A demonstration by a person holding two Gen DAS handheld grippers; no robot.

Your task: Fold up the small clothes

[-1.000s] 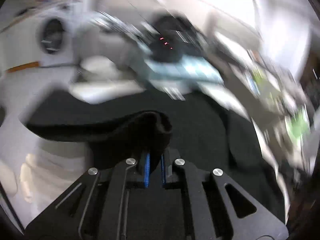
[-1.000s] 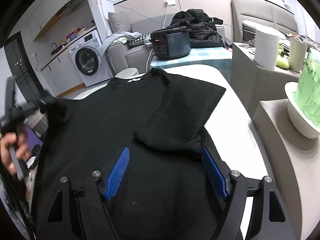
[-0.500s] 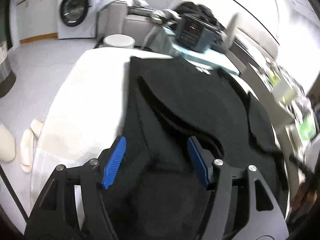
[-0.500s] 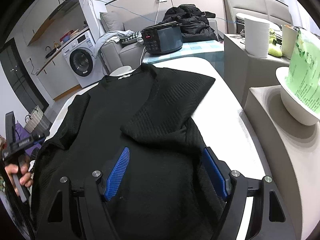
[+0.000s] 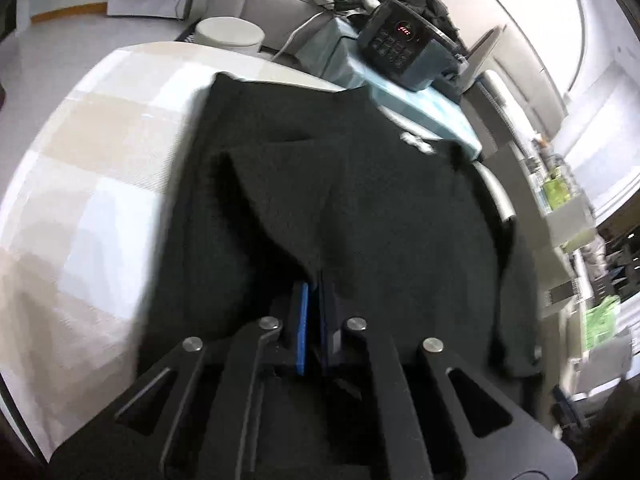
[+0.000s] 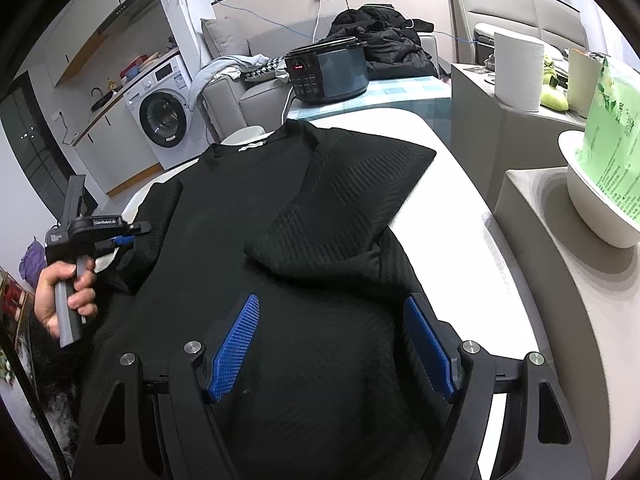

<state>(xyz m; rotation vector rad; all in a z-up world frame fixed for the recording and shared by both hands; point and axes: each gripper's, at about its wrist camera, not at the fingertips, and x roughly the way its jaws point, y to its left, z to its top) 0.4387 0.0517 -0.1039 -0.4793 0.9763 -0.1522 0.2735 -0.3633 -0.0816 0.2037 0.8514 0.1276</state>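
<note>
A black knit shirt [image 6: 224,208] lies flat on the white table [image 6: 460,240], collar toward the far end. Its right sleeve [image 6: 352,200] is folded in across the chest. In the left wrist view the shirt [image 5: 400,200] fills the middle, and a fold of its cloth tents up into my left gripper [image 5: 316,292], which is shut on it. The right wrist view shows that left gripper [image 6: 120,238] at the shirt's left sleeve, held by a hand [image 6: 64,292]. My right gripper [image 6: 332,340] hovers open over the shirt's lower part, nothing pressed between its blue pads [image 6: 236,344].
A dark rice cooker [image 6: 328,72] stands on a checked cloth beyond the collar. To the right are a white bowl [image 6: 600,216] holding a green packet and a paper roll [image 6: 518,76]. A washing machine [image 6: 160,112] stands at far left.
My left gripper dropped the raised sleeve, opened over it, then moved down and shut on the cloth again. The right gripper stayed open and still.
</note>
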